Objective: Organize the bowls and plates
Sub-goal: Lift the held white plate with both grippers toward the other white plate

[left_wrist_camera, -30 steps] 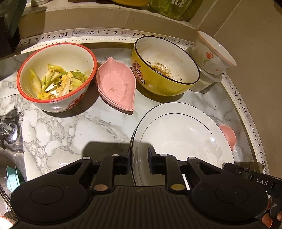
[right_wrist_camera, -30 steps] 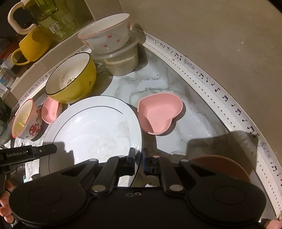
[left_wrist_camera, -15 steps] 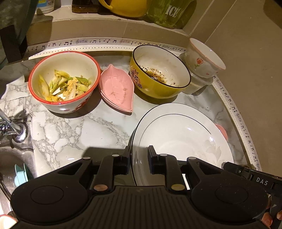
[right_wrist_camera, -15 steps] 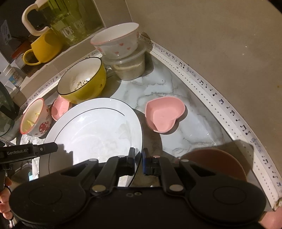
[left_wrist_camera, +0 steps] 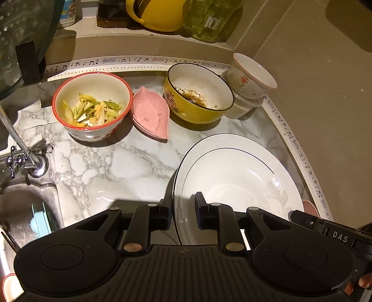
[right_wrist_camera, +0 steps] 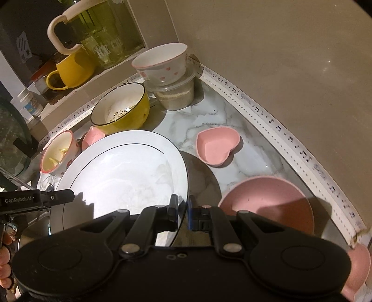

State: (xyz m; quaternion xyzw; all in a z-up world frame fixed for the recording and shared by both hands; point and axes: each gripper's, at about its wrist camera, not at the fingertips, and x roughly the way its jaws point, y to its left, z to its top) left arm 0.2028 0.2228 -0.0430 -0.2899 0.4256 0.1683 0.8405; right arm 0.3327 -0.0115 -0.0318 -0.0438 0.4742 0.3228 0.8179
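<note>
A large white plate [left_wrist_camera: 234,176] with a thin black ring is held above the marble counter by both grippers. My left gripper [left_wrist_camera: 183,209] is shut on its near left rim. My right gripper [right_wrist_camera: 183,215] is shut on its near right rim [right_wrist_camera: 181,185]. Beyond stand a red-rimmed bowl [left_wrist_camera: 91,104] with vegetable scraps, a pink leaf dish [left_wrist_camera: 151,113], a dirty yellow bowl [left_wrist_camera: 197,93] and a small white bowl [left_wrist_camera: 252,75] on a plastic tub. A pink heart dish [right_wrist_camera: 217,145] and a pink round bowl [right_wrist_camera: 267,202] sit to the right.
A steel sink [left_wrist_camera: 21,209] with a tap [left_wrist_camera: 25,160] lies at the left. A ledge behind holds a yellow mug [right_wrist_camera: 69,72] and a green glass jar [left_wrist_camera: 209,21]. The tiled wall [right_wrist_camera: 290,69] bounds the counter on the right.
Both grippers have risen with the plate, lifting it off the counter. The views have pulled back, so the pink round bowl and more of the ledge and sink show.
</note>
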